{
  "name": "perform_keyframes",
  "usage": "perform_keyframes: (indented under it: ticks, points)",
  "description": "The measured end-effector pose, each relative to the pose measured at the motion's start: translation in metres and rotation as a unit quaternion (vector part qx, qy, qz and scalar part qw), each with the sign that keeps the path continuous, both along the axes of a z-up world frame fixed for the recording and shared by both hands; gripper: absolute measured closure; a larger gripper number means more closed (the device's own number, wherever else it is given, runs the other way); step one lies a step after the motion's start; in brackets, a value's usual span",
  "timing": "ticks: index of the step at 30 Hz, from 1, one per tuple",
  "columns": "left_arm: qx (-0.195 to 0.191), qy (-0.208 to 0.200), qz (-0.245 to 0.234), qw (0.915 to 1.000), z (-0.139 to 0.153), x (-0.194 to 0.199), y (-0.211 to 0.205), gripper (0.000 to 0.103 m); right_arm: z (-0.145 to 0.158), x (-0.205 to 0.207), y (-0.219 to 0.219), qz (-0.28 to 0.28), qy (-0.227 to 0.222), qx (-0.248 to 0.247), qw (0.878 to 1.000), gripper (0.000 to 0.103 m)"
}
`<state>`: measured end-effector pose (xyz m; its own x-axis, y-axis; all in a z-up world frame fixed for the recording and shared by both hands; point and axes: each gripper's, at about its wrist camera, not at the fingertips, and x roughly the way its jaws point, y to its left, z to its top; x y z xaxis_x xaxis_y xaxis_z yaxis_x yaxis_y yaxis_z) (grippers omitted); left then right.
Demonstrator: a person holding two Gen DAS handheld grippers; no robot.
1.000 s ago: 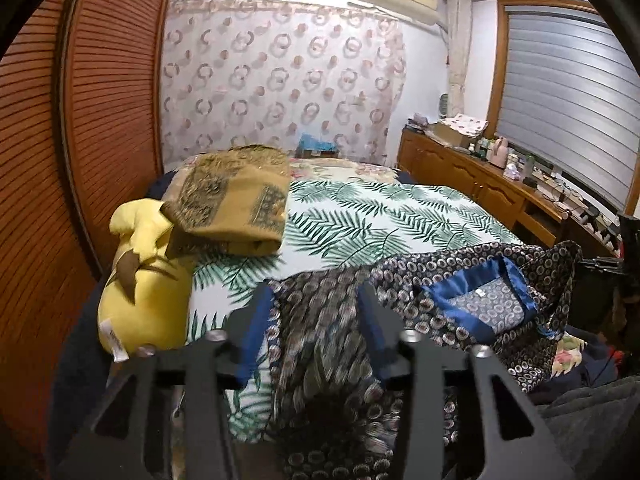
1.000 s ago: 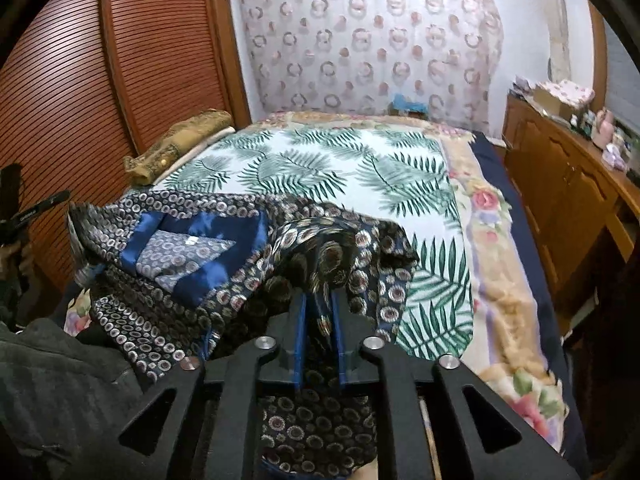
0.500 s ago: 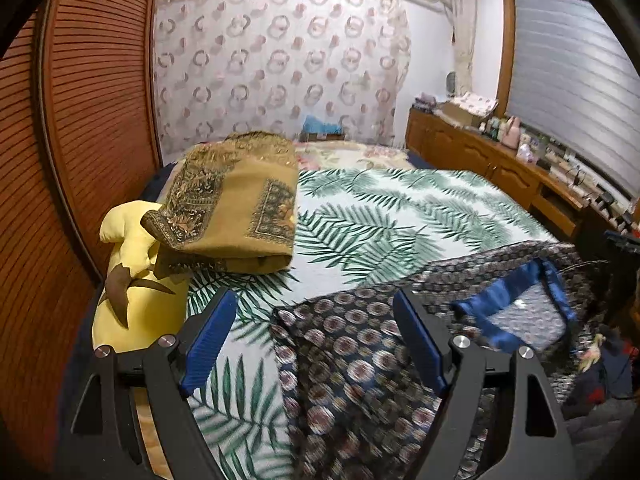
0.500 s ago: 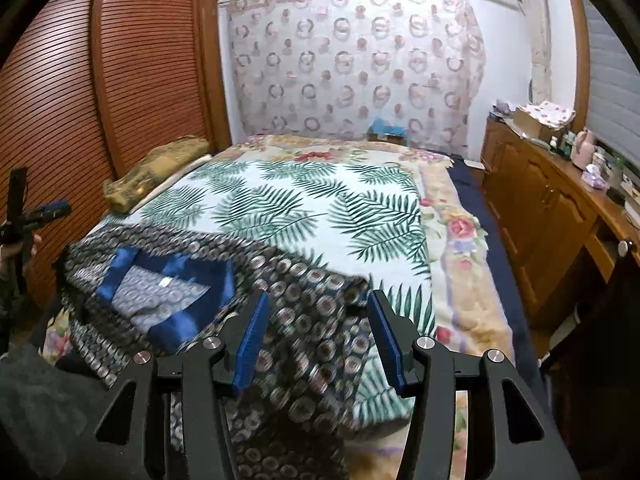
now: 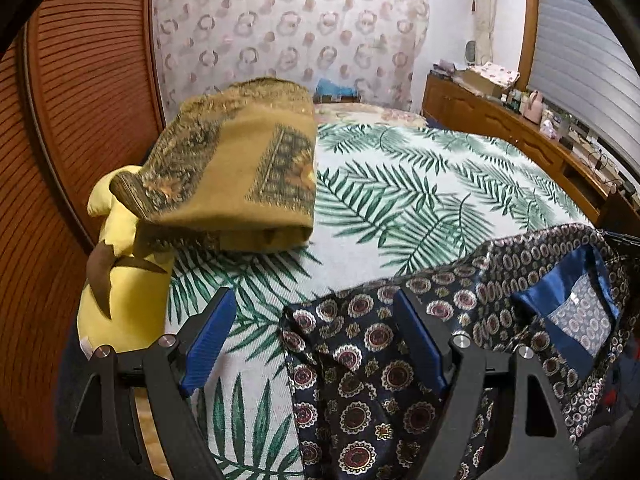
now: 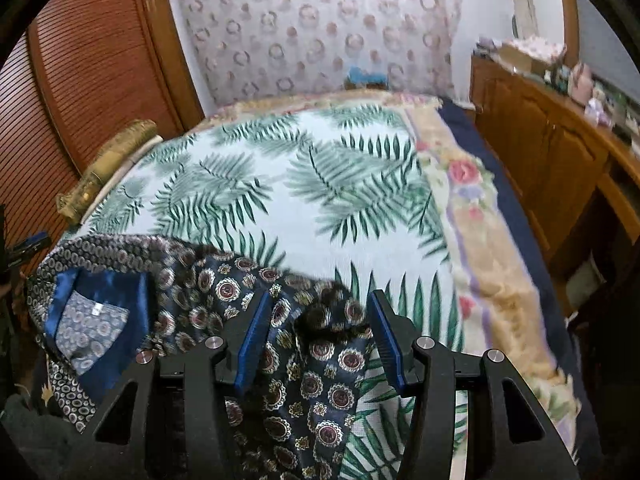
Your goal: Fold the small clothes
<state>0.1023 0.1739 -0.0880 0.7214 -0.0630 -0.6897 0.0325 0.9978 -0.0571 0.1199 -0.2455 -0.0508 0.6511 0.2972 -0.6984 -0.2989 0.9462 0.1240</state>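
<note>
both tongs angled downward, left tongs (image 5: 312,340) spread wide, right tongs (image 6: 318,338) parted, nothing pinched

You are finding no legible text, brand, number or sign in either view. The small white tag (image 6: 95,310) inside the patterned garment (image 6: 304,364) is showing no readable print, and the items on the wooden sideboard (image 5: 516,128) are appearing too blurred to read.

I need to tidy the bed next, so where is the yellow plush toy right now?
The plush toy shows at the left of the left wrist view, at the bed's edge by the wooden doors, partly under the folded tan blanket.
</note>
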Motion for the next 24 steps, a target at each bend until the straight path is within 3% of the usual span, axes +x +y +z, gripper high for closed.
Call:
perform_keyframes:
  ticks: [9,14,19,24]
  points:
    - [0.000,0.033,-0.002,0.9995,-0.019,0.007,-0.003,0.022,-0.002,0.017,0.004,-0.020,0.004,-0.005,1.000,0.050]
    - [0.008,0.046,-0.004,0.9989,-0.024,0.010,-0.003,0.022,-0.010,0.029,0.018,-0.015,0.006,-0.041,0.999,0.050]
    - [0.007,0.052,-0.016,0.9985,-0.027,0.012,-0.005,0.032,-0.018,0.031,0.028,-0.010,-0.005,-0.074,0.997,0.047]
    - [0.002,0.054,-0.017,0.9984,-0.026,0.016,-0.003,0.033,-0.019,0.032,0.026,-0.009,-0.009,-0.074,0.997,0.044]
